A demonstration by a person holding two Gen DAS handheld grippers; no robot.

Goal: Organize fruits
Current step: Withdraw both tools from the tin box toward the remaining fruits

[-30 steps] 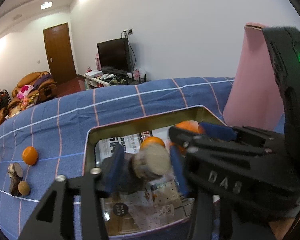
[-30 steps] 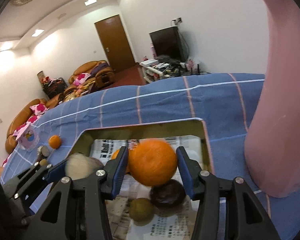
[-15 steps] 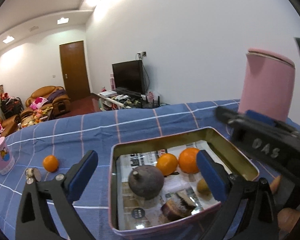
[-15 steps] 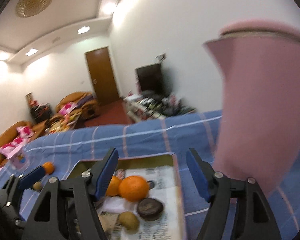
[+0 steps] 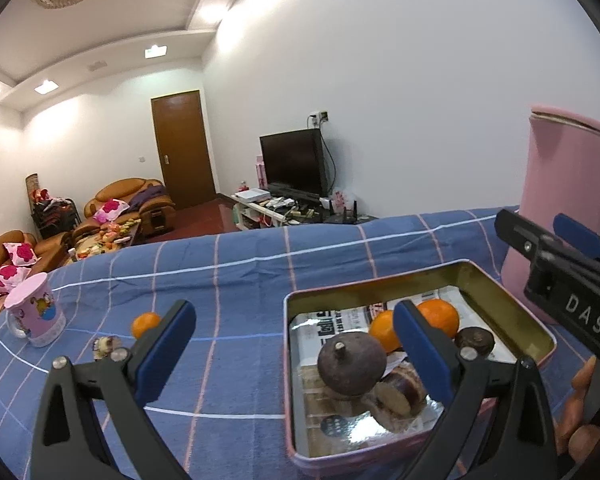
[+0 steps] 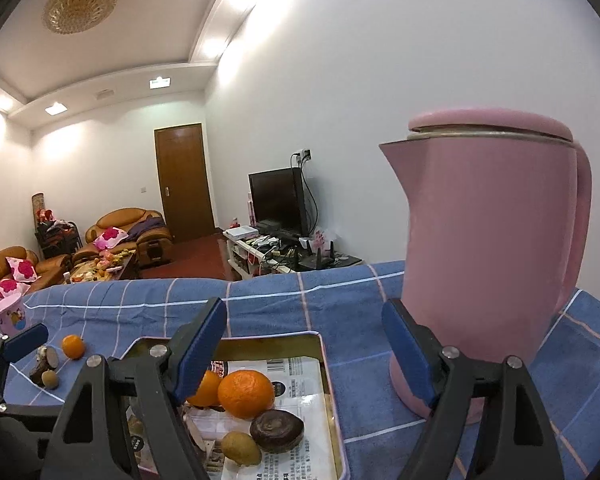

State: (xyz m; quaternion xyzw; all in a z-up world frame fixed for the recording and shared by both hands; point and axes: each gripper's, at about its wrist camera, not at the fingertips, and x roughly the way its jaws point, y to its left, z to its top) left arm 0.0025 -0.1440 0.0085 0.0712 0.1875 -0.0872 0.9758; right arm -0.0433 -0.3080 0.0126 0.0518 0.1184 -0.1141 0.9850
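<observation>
A metal tin (image 5: 512,298) lined with newspaper sits on the blue checked cloth. It holds two oranges (image 5: 440,316), a dark round mangosteen (image 5: 350,360), a cut brown fruit (image 5: 400,394) and a dark fruit (image 5: 476,338). In the right wrist view the tin (image 6: 328,364) shows an orange (image 6: 246,394), a dark fruit (image 6: 276,430) and a kiwi (image 6: 240,448). My left gripper (image 5: 296,348) is open and empty, above the tin's left edge. My right gripper (image 6: 304,352) is open and empty above the tin.
A tall pink kettle (image 6: 488,264) stands right of the tin, close to my right gripper. A loose orange (image 5: 144,322), small fruit pieces (image 5: 106,346) and a pink cup (image 5: 36,312) lie on the cloth at left.
Both grippers opened and let go: the left released the mangosteen, the right the orange, both now in the tin. Both grippers pulled back and up.
</observation>
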